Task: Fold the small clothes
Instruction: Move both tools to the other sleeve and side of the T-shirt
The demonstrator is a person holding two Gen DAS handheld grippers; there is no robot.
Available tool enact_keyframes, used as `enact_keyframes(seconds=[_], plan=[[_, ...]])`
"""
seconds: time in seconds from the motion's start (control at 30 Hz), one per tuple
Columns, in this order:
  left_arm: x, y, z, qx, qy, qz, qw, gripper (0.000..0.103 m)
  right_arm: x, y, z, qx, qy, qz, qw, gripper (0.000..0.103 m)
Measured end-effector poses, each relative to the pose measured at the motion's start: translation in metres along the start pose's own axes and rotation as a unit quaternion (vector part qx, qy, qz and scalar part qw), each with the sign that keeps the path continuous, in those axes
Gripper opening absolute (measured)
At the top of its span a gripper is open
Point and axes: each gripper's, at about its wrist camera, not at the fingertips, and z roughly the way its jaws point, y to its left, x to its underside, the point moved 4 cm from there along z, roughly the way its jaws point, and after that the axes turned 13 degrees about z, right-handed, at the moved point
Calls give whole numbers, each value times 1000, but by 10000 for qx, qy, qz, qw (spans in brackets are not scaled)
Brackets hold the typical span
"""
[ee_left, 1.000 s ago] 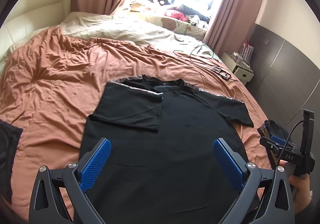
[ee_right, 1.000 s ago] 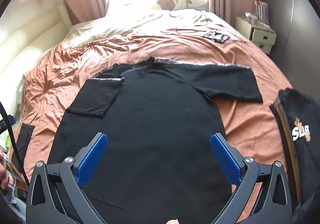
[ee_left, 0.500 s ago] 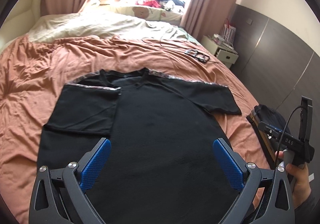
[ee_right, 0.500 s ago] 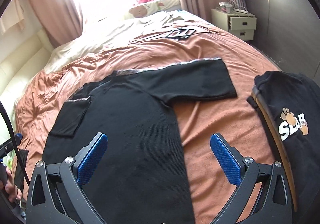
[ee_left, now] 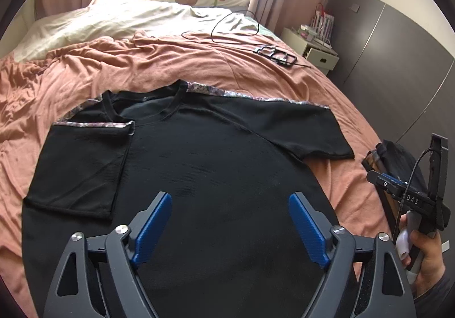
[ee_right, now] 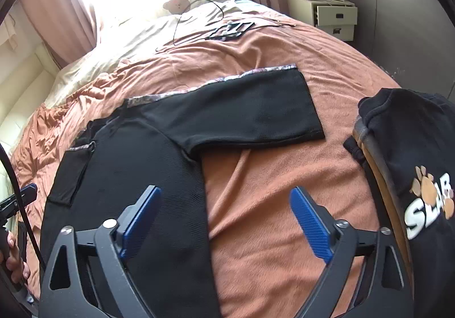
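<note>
The bed [ee_left: 199,62], covered by a rust-coloured sheet [ee_right: 270,204], carried the work. A black T-shirt [ee_left: 213,170] lay flat on that sheet, collar toward the window, hem toward the person. Its left sleeve [ee_left: 82,164] was already folded inward onto the body panel, the patterned shoulder trim showing along the fold. Its right sleeve [ee_right: 250,110] lay fully extended on the sheet, unfolded. A second dark garment with a printed logo [ee_right: 426,190] sat well apart at the right edge of the bed, seemingly draped over something, though the view there was too distorted to confirm.

The left gripper [ee_left: 230,227] hovered above the lower body of the shirt, jaws spread wide and holding nothing. The right gripper [ee_right: 224,224] hung over the shirt's right side seam and the bare sheet beside it, jaws likewise spread and empty.

Judged step in hand: folding the right sleeve inward to match the left. To do it well, the right gripper should take the cuff edge only, pinching a single layer clear of the sheet beneath. The sleeve should then be carried across so that its fold line runs parallel to the side seam. The left gripper could usefully press the body panel to stop it dragging.
</note>
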Motion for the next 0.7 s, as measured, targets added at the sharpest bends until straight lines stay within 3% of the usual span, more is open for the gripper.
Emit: enact_keyframes(seconds=[0.33, 0.7], plan=[[-32, -5, 80, 158, 286, 22, 9995, 69, -57, -30, 68, -15, 117, 293, 9995, 81], [-70, -16, 152, 269, 464, 272, 9982, 57, -116, -56, 125, 416, 223, 514, 9976, 70]])
